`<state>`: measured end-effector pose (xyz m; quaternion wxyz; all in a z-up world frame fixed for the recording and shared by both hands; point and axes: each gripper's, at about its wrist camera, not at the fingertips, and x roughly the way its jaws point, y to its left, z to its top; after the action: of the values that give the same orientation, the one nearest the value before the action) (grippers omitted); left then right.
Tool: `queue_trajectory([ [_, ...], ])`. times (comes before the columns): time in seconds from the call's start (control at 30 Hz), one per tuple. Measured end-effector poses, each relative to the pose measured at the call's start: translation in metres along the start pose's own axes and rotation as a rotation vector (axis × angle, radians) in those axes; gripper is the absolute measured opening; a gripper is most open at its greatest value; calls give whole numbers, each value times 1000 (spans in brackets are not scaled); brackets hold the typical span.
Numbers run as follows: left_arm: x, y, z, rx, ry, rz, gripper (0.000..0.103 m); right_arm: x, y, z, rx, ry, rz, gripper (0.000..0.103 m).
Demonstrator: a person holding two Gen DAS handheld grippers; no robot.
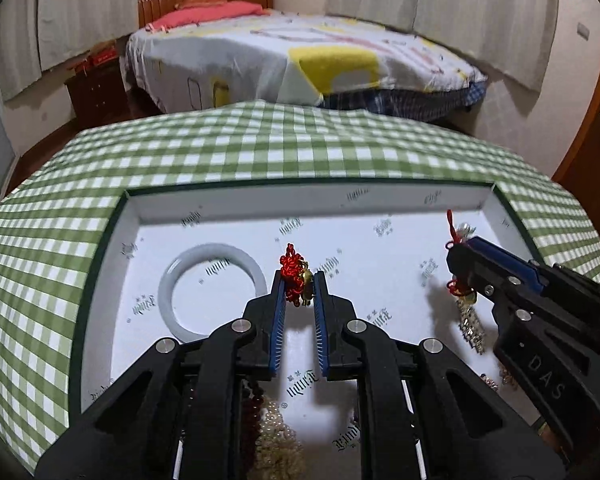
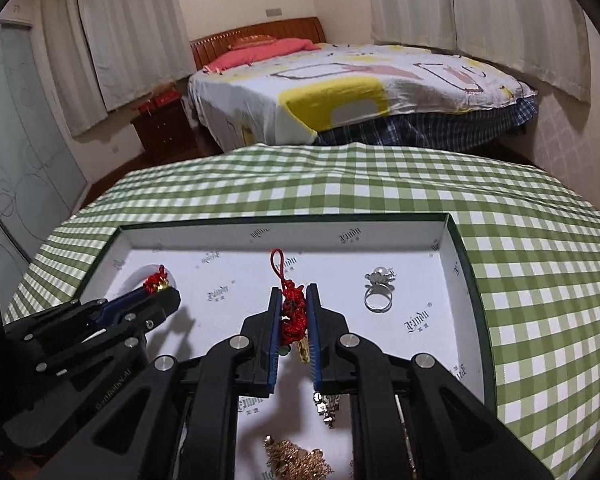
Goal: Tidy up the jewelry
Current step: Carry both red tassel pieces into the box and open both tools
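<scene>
Both grippers hover over a shallow white tray (image 1: pixel 300 200) with a dark green rim. My left gripper (image 1: pixel 298 280) is shut on a red knotted charm (image 1: pixel 293 266) with a gold bead. A white jade bangle (image 1: pixel 212 292) lies flat just left of it. My right gripper (image 2: pixel 294 292) is shut on a second red knotted charm (image 2: pixel 293 314), whose red loop sticks up and whose silver tassel (image 2: pixel 326 406) hangs below. A silver ring with a pearl (image 2: pixel 376 292) lies to its right in the tray (image 2: pixel 284 232). The left gripper (image 2: pixel 168 290) also shows at the left of the right wrist view.
The tray sits on a table under a green checked cloth (image 1: pixel 260 148). Dark red beads (image 1: pixel 252 408) and a pearl string (image 1: pixel 278 440) lie at the tray's near end, as does a gold chain (image 2: pixel 296 460). A bed (image 1: pixel 300 56) stands beyond the table.
</scene>
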<state>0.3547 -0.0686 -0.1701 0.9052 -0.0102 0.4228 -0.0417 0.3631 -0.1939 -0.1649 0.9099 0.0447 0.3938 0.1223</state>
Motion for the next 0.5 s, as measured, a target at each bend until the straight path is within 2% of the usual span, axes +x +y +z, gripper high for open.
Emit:
queue_trajectory([
  [0.07,0,-1,2,13,-1,11,17,4,0,-1,0,19,-7,14],
  [0.27,-2,-7,1,38,-6,24,38,7,1,-2,-5,25,-24,26],
  [0.37,-2,-7,3,32,-10,26,41,4,0,-2,-6,14,-38,31],
  [0.5,-7,-2,3,10,-25,18,49,-2,-5,-3,-3,-3,-56,41],
])
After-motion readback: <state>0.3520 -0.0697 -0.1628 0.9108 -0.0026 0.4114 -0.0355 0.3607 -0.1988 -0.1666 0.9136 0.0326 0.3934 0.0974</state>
